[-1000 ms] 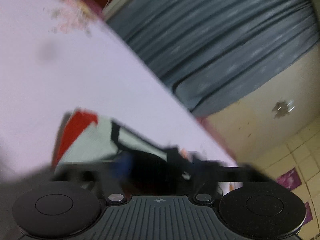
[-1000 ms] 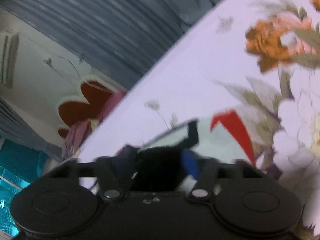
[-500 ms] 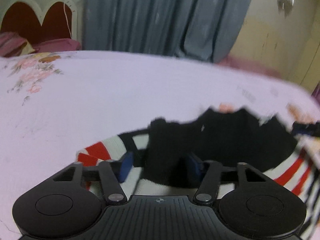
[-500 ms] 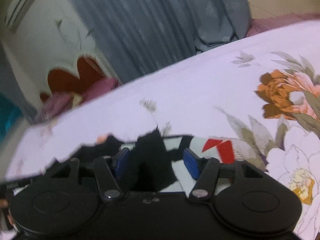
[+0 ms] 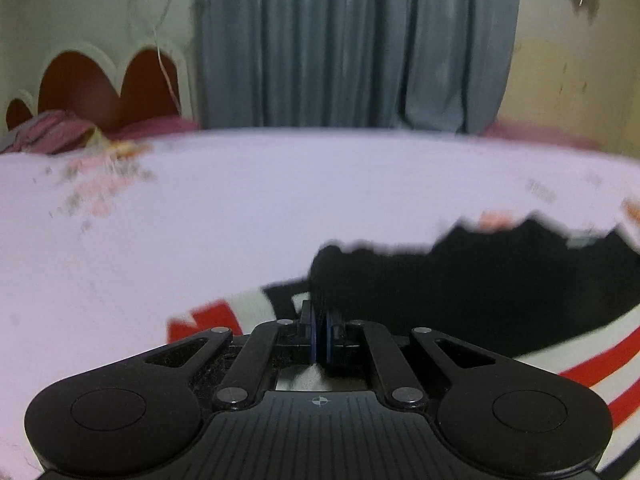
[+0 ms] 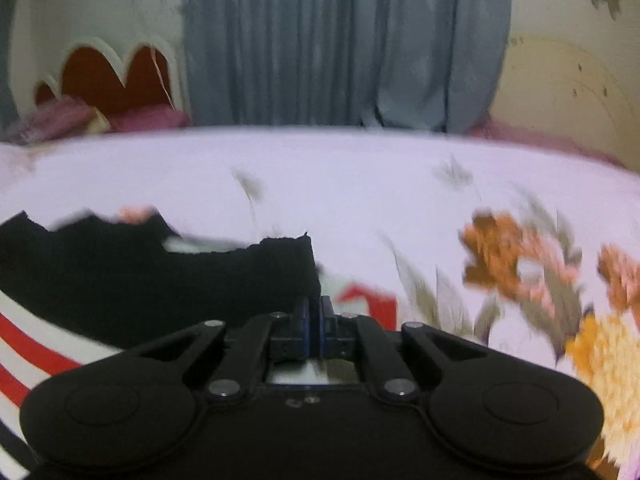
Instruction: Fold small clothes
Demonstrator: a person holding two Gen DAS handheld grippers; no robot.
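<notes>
Both pairs of jaws, seen standing apart half a second ago, are now brought together. The left gripper (image 5: 320,336) is clamped on the black top edge of the striped garment (image 5: 480,288), with the blue pads (image 5: 313,338) pressed nearly face to face and only a thin layer of cloth between them. The right gripper (image 6: 314,330) is likewise pinched onto the same garment (image 6: 140,276) at its opposite black corner, close to the red patch.

The garment, black along the top with red and white stripes below, is spread across the pale floral bedsheet (image 5: 240,208), stretched between the two grippers and lying just in front of them. The wild tilt of a second ago is also gone: the bed is now seen level in both views, with the grey curtain (image 5: 352,40) upright behind it and the scalloped red headboard (image 5: 96,84) off to the left.

For the task, a two-point hold on the top edge appears to be secured, so the fold itself is judged ready to begin, most likely by the held edge being lifted and carried over the striped body. Both views are blurred by motion, so how deep the cloth sits in each pinch cannot be told; a shallow bite at either corner could slip once tension is applied.
</notes>
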